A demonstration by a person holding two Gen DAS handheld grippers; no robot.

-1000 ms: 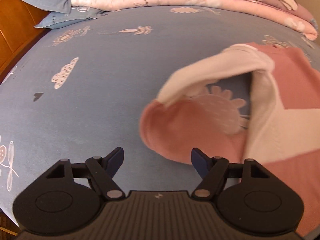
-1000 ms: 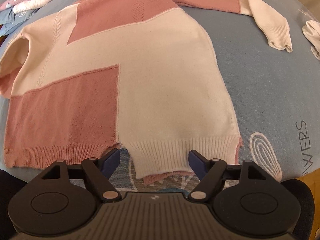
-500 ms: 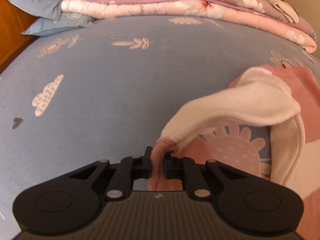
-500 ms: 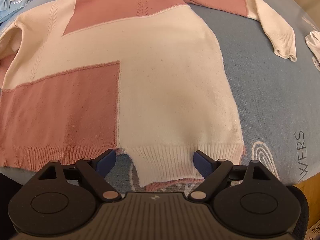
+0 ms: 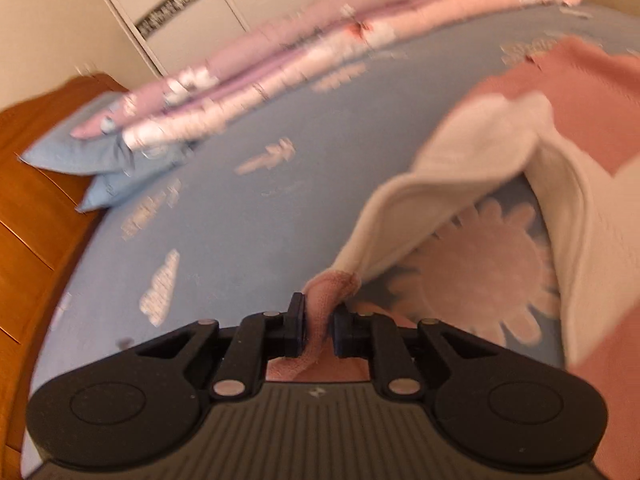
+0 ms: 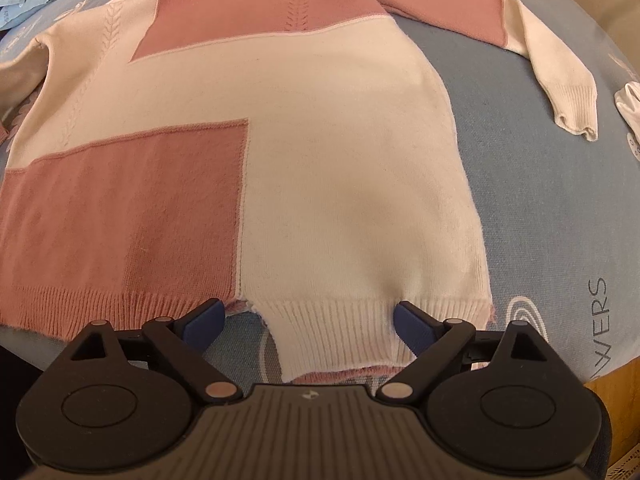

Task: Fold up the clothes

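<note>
A pink and cream knit sweater (image 6: 304, 128) lies flat on the blue bed sheet (image 6: 540, 208), hem towards me. My right gripper (image 6: 308, 320) stands open over the cream ribbed hem (image 6: 340, 328), one finger on either side of it. Its other sleeve (image 6: 560, 80) lies stretched out to the right. In the left wrist view my left gripper (image 5: 320, 330) is shut on the pink cuff (image 5: 326, 300) of the left sleeve (image 5: 460, 172), which hangs lifted above the sheet in an arch back to the sweater's shoulder.
Folded floral quilts (image 5: 320, 52) and a blue pillow (image 5: 88, 160) lie along the far side of the bed by a wooden headboard (image 5: 28, 208). A small white cloth (image 6: 630, 108) rests at the right edge. The bed's front edge runs just under my right gripper.
My left gripper shut on the sleeve cuff and has lifted it off the sheet, tilting as it rose. My right gripper moved slightly closer to the hem and stayed open.
</note>
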